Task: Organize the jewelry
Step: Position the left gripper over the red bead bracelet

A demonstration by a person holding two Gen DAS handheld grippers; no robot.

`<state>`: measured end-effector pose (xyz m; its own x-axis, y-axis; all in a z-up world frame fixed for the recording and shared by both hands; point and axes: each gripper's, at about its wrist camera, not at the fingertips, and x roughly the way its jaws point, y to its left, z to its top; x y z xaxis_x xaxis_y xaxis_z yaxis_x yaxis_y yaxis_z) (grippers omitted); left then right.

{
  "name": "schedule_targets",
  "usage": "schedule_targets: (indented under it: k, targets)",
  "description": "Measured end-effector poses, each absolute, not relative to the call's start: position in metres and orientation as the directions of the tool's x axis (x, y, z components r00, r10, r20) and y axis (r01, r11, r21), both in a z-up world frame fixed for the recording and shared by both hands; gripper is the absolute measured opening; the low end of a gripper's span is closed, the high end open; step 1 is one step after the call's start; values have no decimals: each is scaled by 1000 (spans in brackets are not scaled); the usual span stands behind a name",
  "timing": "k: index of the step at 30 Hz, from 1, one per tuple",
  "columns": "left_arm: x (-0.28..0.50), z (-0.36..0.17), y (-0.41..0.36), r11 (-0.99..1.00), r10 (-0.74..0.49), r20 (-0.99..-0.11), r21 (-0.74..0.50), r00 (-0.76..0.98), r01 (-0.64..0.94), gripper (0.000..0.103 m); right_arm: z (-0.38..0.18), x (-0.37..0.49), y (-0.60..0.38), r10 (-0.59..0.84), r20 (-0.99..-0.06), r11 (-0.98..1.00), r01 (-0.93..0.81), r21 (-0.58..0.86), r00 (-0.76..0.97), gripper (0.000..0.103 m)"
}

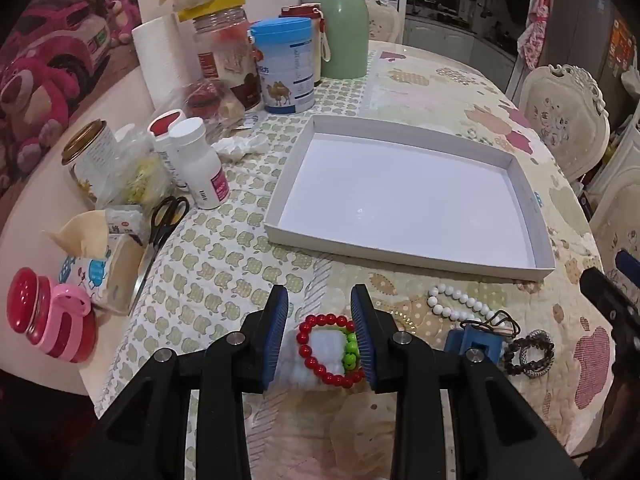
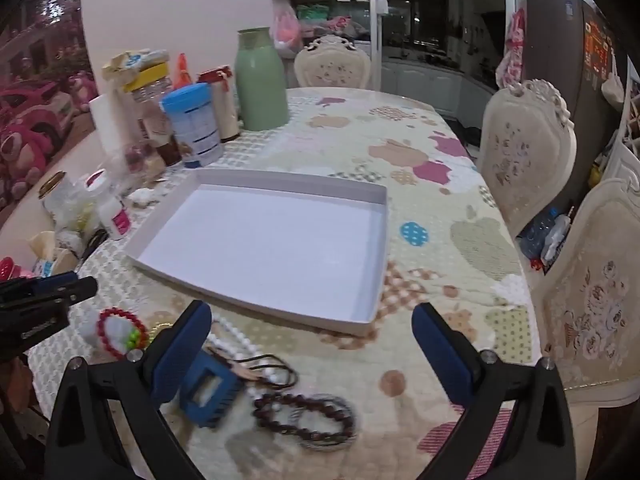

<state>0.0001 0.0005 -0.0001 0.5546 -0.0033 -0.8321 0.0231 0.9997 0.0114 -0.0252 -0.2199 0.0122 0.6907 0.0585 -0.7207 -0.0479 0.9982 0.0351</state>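
Item: red bead bracelet with a few green beads [image 1: 329, 350], lying flat on the quilted table [image 1: 224, 264] around a white fluffy piece. Position: directly between the jaws of the left gripper [image 1: 320, 336], right pad touching the green beads, left pad apart; not clamped. Ring's plane level, no long axis. Right gripper [image 2: 312, 352]: jaws spread wide, empty, above the blue hair clip [image 2: 210, 394]. Nearer hand: left. Destination, presumably: shallow white cardboard tray [image 1: 404, 262], straight ahead.

Jewelry: one red bead bracelet [image 1: 326, 350]; one white bead strand [image 1: 456, 306]; two dark bead bracelets [image 2: 308, 420]; one blue hair claw [image 2: 210, 394]. One white tray [image 1: 404, 196]. One scissors [image 1: 162, 224]. Two white pill bottles [image 1: 196, 160]. One green flask [image 1: 344, 24].
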Motion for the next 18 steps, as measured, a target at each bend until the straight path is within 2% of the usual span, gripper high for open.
schedule_targets:
  k: [18]
  targets:
    - [-6, 2, 4, 1000, 4, -833, 16, 553, 18, 24, 14, -28, -204, 36, -732, 999, -42, 9, 680, 102]
